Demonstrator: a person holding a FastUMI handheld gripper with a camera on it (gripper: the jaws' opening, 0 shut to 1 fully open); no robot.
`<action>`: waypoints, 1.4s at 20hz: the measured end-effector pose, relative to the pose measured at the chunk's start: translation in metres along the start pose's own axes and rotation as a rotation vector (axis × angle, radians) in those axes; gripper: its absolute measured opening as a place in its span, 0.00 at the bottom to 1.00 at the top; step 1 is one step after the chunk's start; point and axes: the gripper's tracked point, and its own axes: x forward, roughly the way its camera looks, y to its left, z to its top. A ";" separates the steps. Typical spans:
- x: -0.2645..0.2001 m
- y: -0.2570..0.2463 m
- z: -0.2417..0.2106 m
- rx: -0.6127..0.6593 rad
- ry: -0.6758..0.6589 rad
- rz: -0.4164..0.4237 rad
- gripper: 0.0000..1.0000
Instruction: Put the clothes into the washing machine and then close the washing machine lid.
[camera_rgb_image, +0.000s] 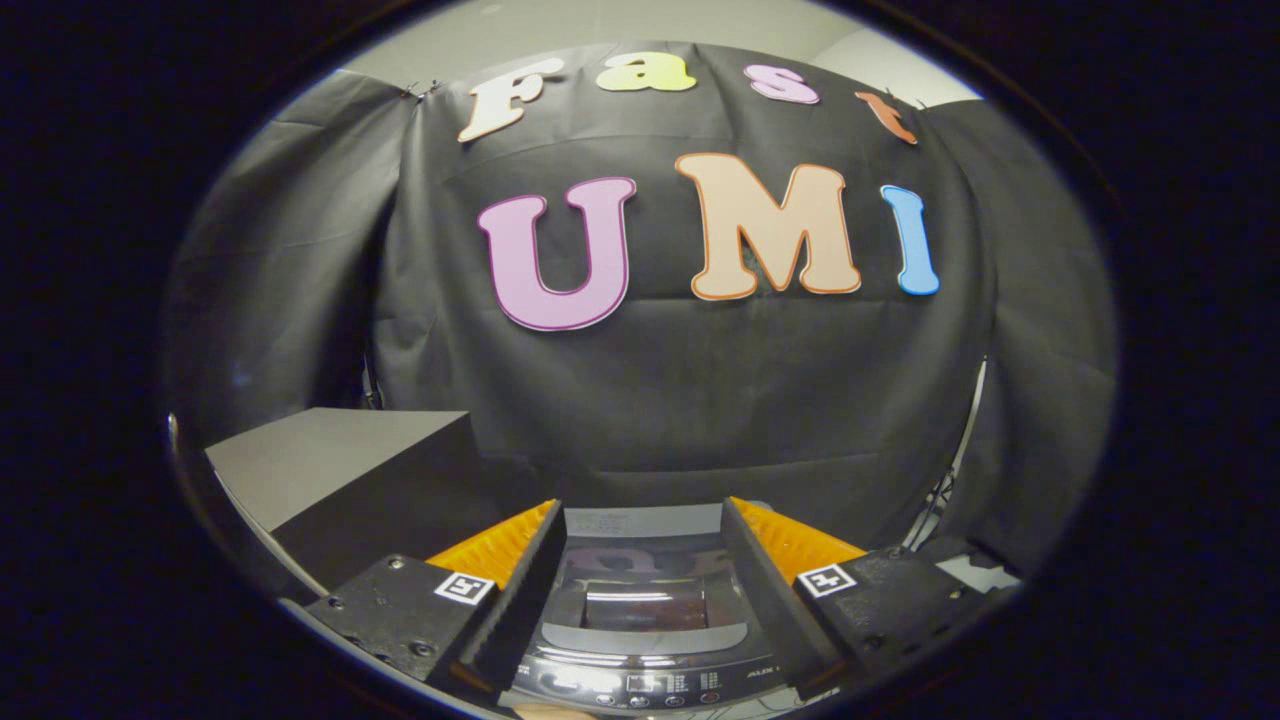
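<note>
- Gripper view looks down past the two fingers onto a top-loading washing machine (640, 620), which sits between and below them, its control panel (640, 688) nearest the gripper
- Washing machine lid (643, 580) appears to lie shut: its dark glossy window reflects the booth wall and no drum opening shows, though the fingers hide its side edges
- Clothes cannot be made out on or beside the machine; whether they are already inside I cannot tell
- Off to the gripper's left and beyond the fingers stands a dark box with a grey top (340, 485), apart from the machine
- Step in hand, as I judge it: either the lid must be lifted and clothes fetched, or the task is near its end. To do it well, confirm the lid sits flat all round, pressing on its front edge rather than the glass, and keep clear of the buttons
- The gripper (640, 575) is spread wide, its fingers well apart with the machine's top showing through the gap; it holds nothing and neither finger seems to touch the machine
</note>
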 end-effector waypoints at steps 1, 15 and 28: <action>-0.001 0.000 -0.002 0.001 0.001 0.002 0.95; -0.017 -0.028 -0.015 0.048 0.007 -0.039 0.96; -0.059 -0.041 -0.022 0.055 -0.056 -0.028 0.97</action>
